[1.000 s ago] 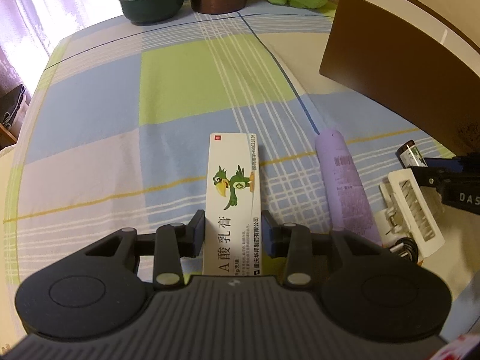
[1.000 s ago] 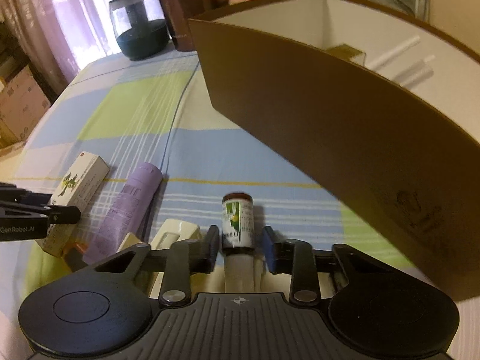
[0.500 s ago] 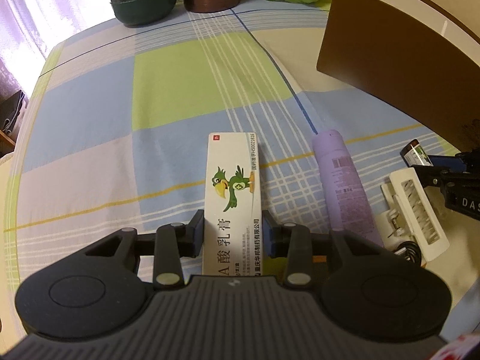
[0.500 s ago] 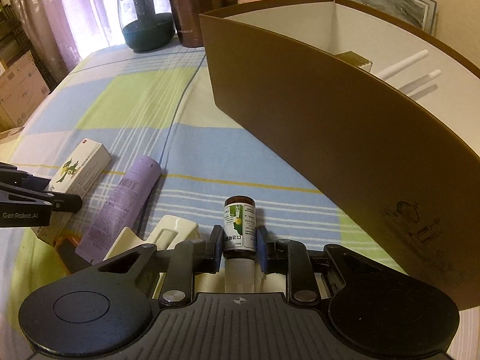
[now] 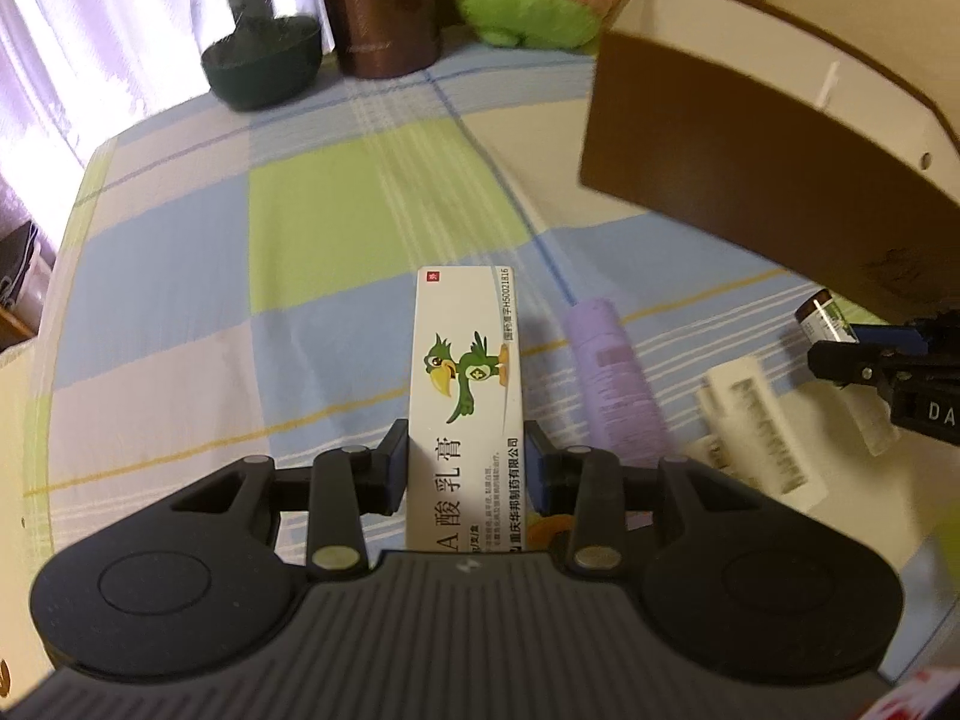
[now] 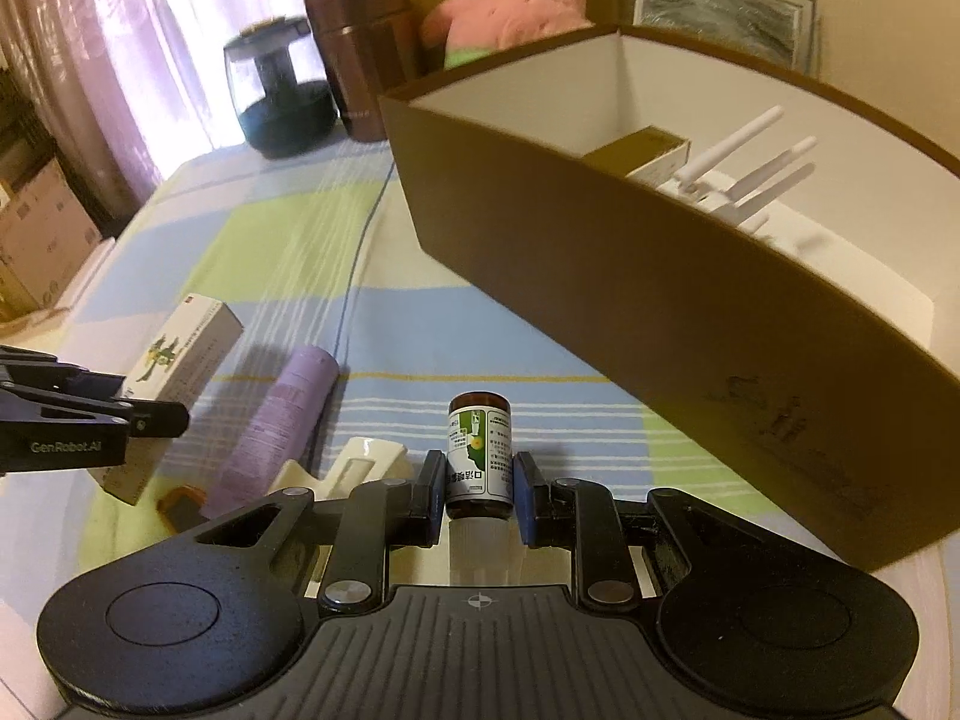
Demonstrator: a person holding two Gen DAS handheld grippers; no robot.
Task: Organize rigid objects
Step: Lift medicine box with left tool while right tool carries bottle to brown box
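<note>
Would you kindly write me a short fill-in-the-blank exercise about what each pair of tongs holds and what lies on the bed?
1. The left tongs are shut on a white carton printed with a green ____.
2. The right tongs grip a small brown ____ with a green and white label.
3. Between the two held things, a ____ tube lies on the checked cloth.
4. White antennas stick up inside the brown ____.

Missing words: bird; bottle; purple; box

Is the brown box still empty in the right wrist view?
No, the brown box already holds a gold carton and a white antenna device.
</note>
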